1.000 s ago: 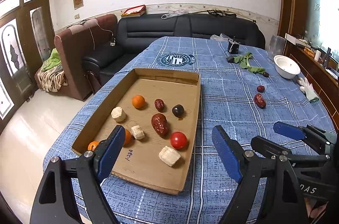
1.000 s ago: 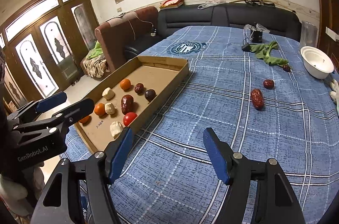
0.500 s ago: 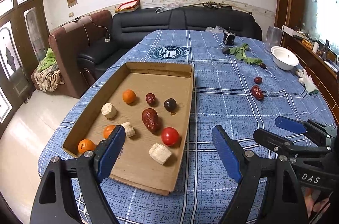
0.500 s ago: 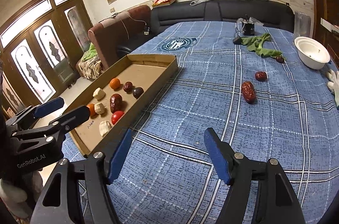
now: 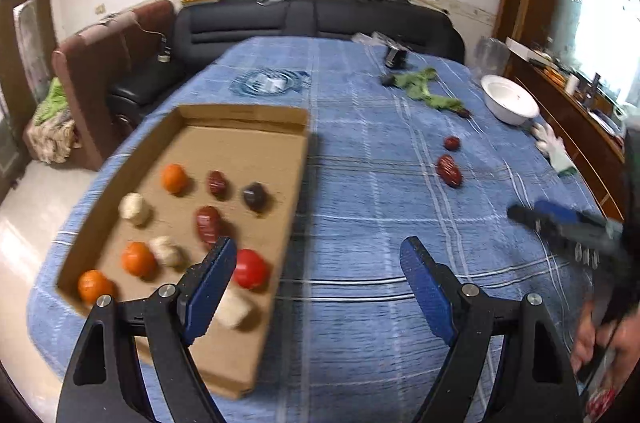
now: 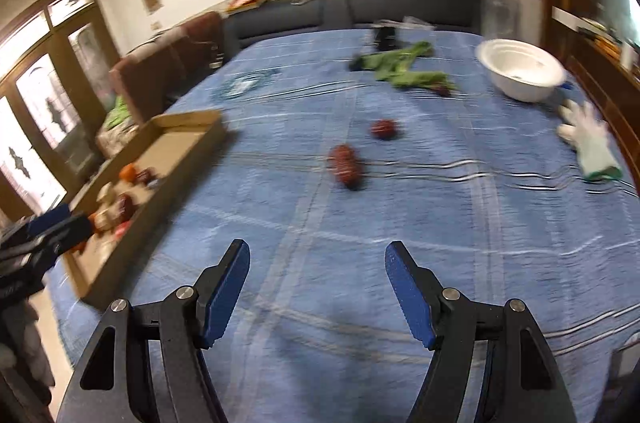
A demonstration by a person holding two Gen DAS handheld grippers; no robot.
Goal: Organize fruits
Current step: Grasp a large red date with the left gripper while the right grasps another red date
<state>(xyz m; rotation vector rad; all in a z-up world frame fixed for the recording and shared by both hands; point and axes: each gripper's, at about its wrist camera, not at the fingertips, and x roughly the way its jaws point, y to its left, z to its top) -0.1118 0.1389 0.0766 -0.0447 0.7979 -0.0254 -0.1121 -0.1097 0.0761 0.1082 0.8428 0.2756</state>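
Plainly the oblong wrinkled dark-red date lies far ahead of the right gripper, slightly left, long axis running near-to-far; both grippers gape wide, empty.

A: Left wrist cam?
B: Above the surface's near end, angled down its length toward the sofa; cardboard tray close, lower left.
A: Right wrist?
B: Same heading, further right; tray at left edge.
A: Overlap?
B: Tray, two red dates, white bowl. Each view catches the other gripper.
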